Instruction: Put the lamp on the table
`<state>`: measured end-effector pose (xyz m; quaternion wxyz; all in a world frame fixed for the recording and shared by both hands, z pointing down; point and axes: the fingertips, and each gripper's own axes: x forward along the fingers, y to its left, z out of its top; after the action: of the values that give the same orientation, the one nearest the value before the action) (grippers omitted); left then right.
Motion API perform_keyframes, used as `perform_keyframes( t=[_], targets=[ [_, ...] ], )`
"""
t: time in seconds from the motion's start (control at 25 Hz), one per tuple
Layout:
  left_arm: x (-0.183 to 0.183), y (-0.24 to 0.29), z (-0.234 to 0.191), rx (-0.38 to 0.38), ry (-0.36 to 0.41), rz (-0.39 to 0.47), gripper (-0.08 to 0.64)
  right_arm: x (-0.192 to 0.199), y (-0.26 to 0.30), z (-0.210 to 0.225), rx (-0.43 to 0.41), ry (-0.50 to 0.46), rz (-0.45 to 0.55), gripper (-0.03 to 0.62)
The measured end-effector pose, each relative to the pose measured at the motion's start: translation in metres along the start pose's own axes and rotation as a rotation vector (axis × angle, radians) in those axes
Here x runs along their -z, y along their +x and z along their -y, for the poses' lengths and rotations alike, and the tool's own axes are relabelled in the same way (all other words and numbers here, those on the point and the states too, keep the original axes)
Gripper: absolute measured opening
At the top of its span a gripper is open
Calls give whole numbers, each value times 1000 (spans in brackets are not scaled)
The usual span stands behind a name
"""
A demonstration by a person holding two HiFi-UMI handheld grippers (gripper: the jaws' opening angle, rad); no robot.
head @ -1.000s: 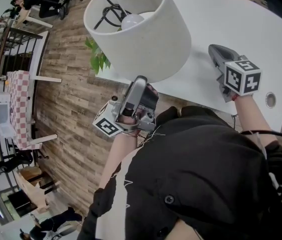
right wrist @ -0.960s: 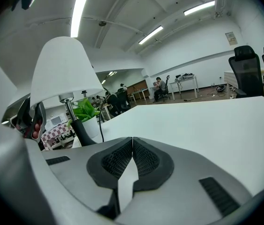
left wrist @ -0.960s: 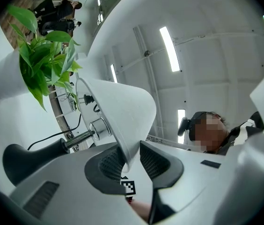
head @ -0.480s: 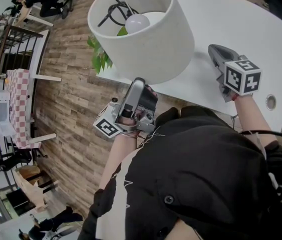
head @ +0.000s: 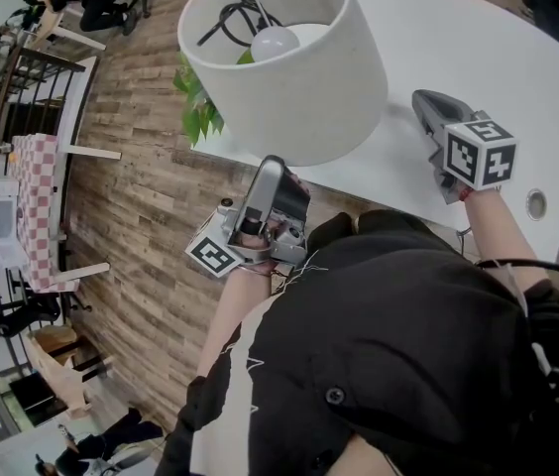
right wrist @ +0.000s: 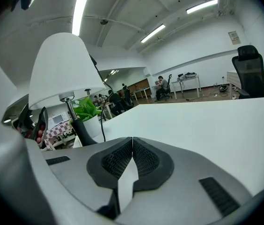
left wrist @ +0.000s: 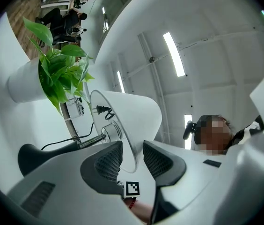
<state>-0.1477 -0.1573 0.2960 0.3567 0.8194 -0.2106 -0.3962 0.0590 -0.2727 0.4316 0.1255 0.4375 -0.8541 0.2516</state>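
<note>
My left fingers [left wrist: 107,162] have just been opening, released astride the white drum-shaded lamp's [head: 289,77] rim; it stands upright on the white desk [head: 488,38]; right fingers [right wrist: 118,159] clenched empty, farther off.

Matt cloth-like lampshade [head: 309,77], smooth matt white table [head: 468,38], grained wood-plank floor [head: 141,206]

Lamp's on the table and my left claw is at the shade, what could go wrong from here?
1. The left claw has just been opening its jaws, with the lampshade rim between them. Backing out crooked could hook the rim and tip the lamp.
2. The lamp seems to stand near the table edge, above the floor, so a tip that way might drop it.
3. The plant sits right beside it and could get knocked.
</note>
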Motion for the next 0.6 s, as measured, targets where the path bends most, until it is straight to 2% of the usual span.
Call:
perform_keyframes(
  t=[0.28, 0.6],
  targets=[
    [0, -3, -3, -27, 14, 5, 140, 2, 0, 1, -1, -1, -2, 18],
    [1, -7, -6, -110, 40, -7, 167, 3, -9, -4, -5, 3, 10, 18]
  ],
)
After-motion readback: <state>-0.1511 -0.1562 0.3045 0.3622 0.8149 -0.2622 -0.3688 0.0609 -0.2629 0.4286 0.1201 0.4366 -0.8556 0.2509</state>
